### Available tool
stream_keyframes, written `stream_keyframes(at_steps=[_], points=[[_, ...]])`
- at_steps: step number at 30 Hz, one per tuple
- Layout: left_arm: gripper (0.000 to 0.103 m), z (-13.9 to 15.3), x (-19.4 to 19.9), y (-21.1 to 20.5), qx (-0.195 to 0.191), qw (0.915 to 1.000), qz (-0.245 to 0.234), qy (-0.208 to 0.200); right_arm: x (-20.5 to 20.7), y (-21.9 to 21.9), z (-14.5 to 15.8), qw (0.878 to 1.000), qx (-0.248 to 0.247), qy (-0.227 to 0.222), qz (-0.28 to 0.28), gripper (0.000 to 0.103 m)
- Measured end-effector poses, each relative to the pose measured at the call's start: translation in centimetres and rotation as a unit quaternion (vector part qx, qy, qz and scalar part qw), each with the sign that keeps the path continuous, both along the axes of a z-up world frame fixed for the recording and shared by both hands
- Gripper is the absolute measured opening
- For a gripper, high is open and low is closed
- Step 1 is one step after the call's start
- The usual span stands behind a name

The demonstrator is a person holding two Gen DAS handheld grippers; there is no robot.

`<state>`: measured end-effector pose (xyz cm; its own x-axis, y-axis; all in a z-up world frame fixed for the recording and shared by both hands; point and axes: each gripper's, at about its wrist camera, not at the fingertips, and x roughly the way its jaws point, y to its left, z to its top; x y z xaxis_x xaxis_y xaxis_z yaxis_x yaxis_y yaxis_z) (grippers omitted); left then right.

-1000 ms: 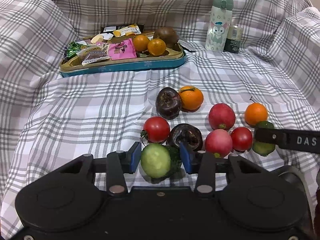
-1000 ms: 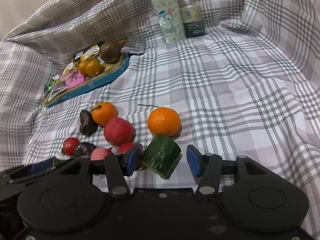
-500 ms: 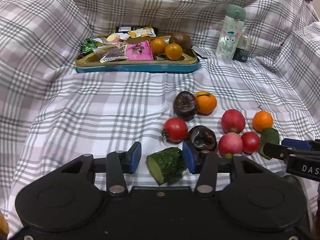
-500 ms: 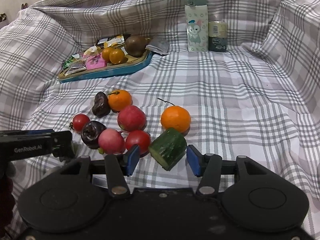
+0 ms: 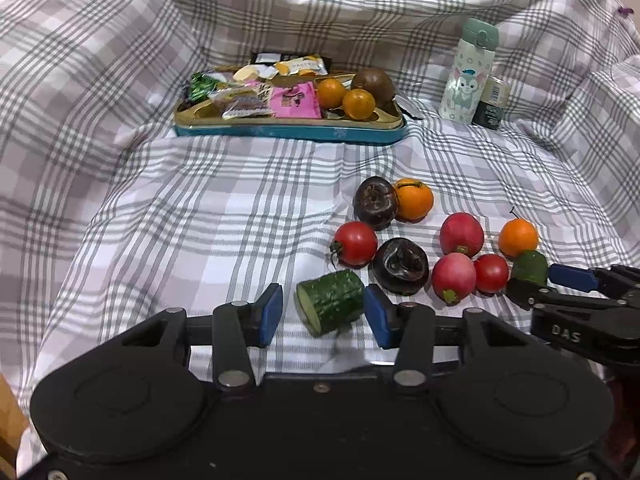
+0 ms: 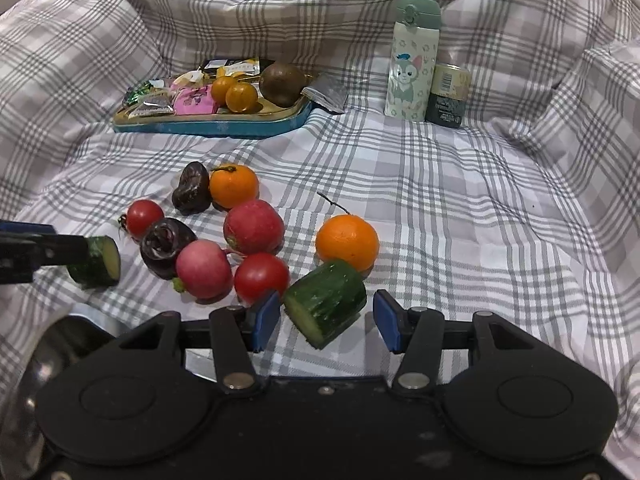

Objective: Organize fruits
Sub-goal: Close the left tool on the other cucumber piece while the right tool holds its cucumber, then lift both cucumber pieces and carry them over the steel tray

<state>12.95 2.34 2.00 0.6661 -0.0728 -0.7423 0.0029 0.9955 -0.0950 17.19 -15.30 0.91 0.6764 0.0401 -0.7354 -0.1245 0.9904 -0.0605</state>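
My left gripper (image 5: pixel 324 314) is open around a cut cucumber piece (image 5: pixel 330 306) lying on the plaid cloth; its right pad is next to it, the left pad is apart. My right gripper (image 6: pixel 326 322) is open around a second cucumber piece (image 6: pixel 326 302), not touching it. Beyond them lie two oranges (image 5: pixel 414 199) (image 6: pixel 347 242), two tomatoes (image 5: pixel 355 243) (image 6: pixel 261 277), two red radishes (image 6: pixel 253 227) (image 6: pixel 203 268) and two dark wrinkled fruits (image 5: pixel 400 265) (image 5: pixel 375 202). The right gripper also shows in the left wrist view (image 5: pixel 560 284).
A blue-rimmed tin tray (image 5: pixel 288 130) at the back holds snack packets, two small oranges and a brown fruit. A cartoon flask (image 6: pixel 412 56) and a small can (image 6: pixel 446 94) stand at the back right. A metal bowl rim (image 6: pixel 52 344) shows at lower left.
Both grippers have drawn back and risen. The left gripper's cucumber now lies on its side on the cloth, with the jaws wider apart. The right jaws stay open.
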Motion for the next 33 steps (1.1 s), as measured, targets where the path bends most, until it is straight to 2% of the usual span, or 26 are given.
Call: stream_keyframes(at_steps=[8,23,26,28,32,33], points=[[0.055,-1.0,0.6,-0.8,-0.002,0.9995,0.019,0.025,0.4,0.4,-0.6,1.0,-0.017,-0.005,0.022,0.055],[0.055,-1.8,2.3,-1.8,0.005,0.9984,0.047,0.031,0.9,0.1,-1.0,1.0,-0.004,0.004,0.024,0.055],[0.051,-2.1,2.3,-1.6,-0.002,0.9984,0.044,0.034,0.7,0.2,-1.0,1.0,-0.01,-0.002,0.029,0.054],[0.05,-2.1,2.3,-1.5,-0.009,0.9984,0.044,0.033,0.6,0.3,-0.9,0.999,-0.015,-0.008,0.035,0.049],[0.049,-1.8,2.2,-1.4,-0.013,0.9988,0.035,0.032,0.1,0.6,-0.7,0.999,-0.023,-0.014,0.047,0.049],[0.044,-1.6,2.1,-1.4,-0.014,0.9989,0.032,0.031,0.0,0.7,-0.6,0.998,-0.023,-0.016,0.05,0.048]])
